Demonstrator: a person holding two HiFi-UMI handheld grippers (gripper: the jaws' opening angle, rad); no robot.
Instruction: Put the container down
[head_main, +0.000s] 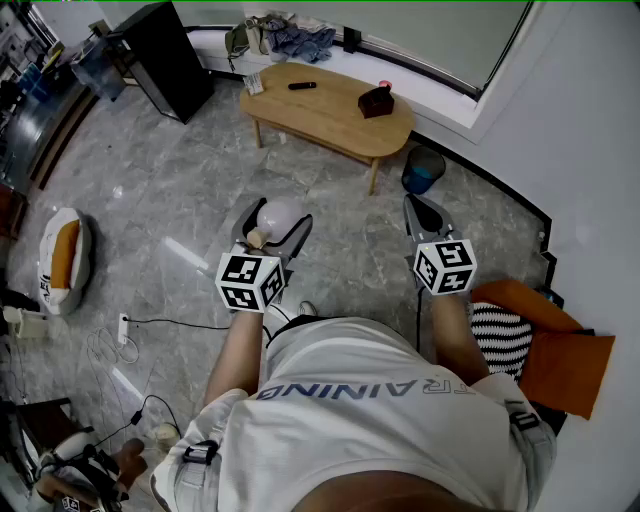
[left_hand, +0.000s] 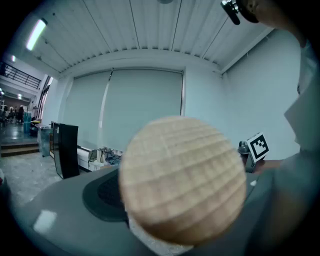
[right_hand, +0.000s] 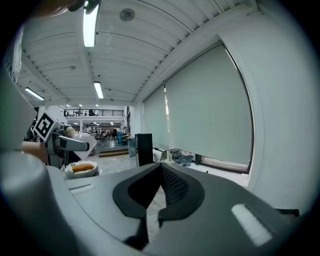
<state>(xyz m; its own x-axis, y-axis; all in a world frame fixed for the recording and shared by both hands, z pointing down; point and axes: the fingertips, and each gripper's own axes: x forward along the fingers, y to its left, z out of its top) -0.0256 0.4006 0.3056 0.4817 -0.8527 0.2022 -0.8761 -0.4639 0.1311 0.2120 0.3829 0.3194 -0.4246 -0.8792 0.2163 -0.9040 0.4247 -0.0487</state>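
While both hang in the air over the grey stone floor (head_main: 180, 190), the left gripper (head_main: 277, 228) pinches the container (head_main: 283, 212) between its widely spread jaws, one jaw on each side of the pale round body. The container's wooden lid (left_hand: 182, 180) points back toward that gripper's camera and fills most of the left gripper view, so the jaw tips beyond it are hidden there. Off to the right of it, at about the same height, the right gripper (right_hand: 161, 166) has its jaws pressed together at the tips with nothing between them. Out to the left of the left gripper and below it, a white cushion with an orange middle (head_main: 63, 255) lies on the floor. Just ahead of the right gripper and lower down, a blue bin (head_main: 423, 170) stands on the floor. Farther ahead of both grippers is a low wooden tabletop (head_main: 340, 125), well apart from the container; a dark remote (head_main: 302, 86) and a small dark box (head_main: 376, 101) lie on it. Beyond the left gripper and farther to its left, a black cabinet (head_main: 172, 55) stands near the wall.
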